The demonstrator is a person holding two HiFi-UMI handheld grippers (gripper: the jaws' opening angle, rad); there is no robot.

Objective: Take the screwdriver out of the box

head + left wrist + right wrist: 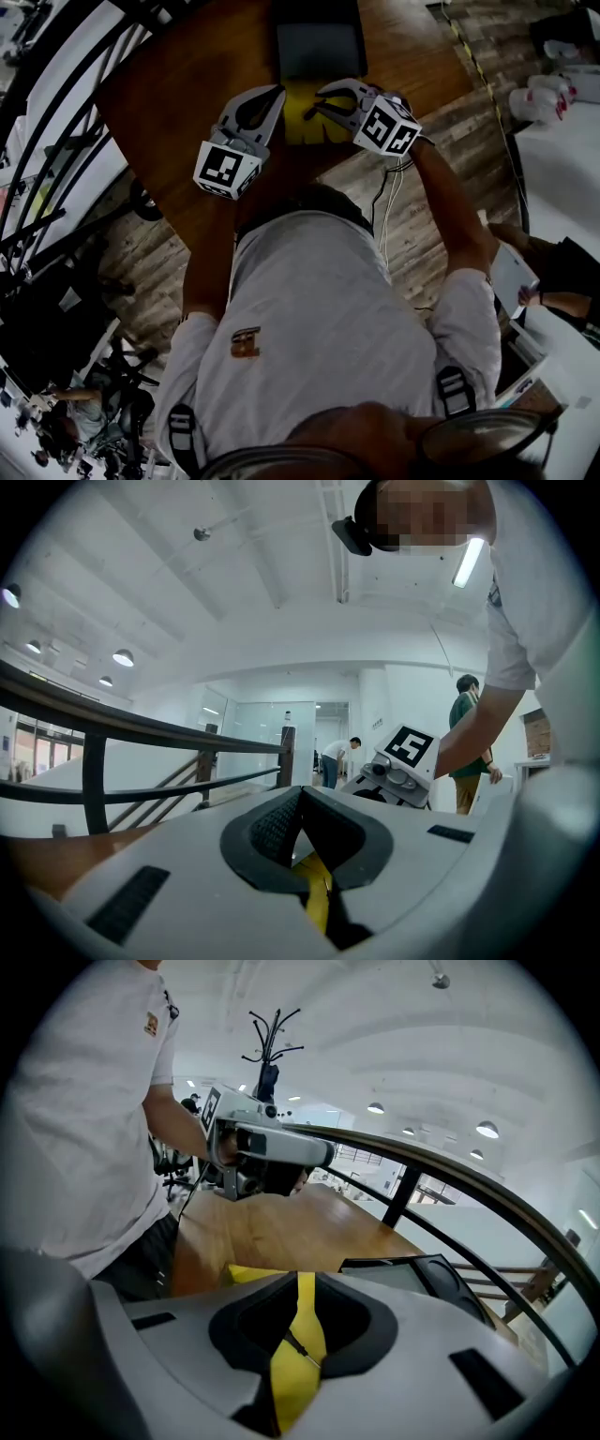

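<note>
Though head view leaves grip unclear, gripper views show left tool [301, 803], right tool [303, 1288] each clamped on yellow case [292, 1372]

Head view dim and underexposed, brown wooden tabletop [187, 103] murky, straight lines bowed towards edges. Gripper views bright, black-cornered fisheye, lit by round white ceiling lamps [123, 657] and glaring fluorescent tube [466, 562]. Near-lens softness on left gripper [302, 808] and pinched yellow fabric strip [317, 892].

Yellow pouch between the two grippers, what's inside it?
Its contents cannot be seen. Only the outer fabric of the yellow pouch shows, pinched by the left gripper and the right gripper. The fabric covers whatever it holds.
</note>
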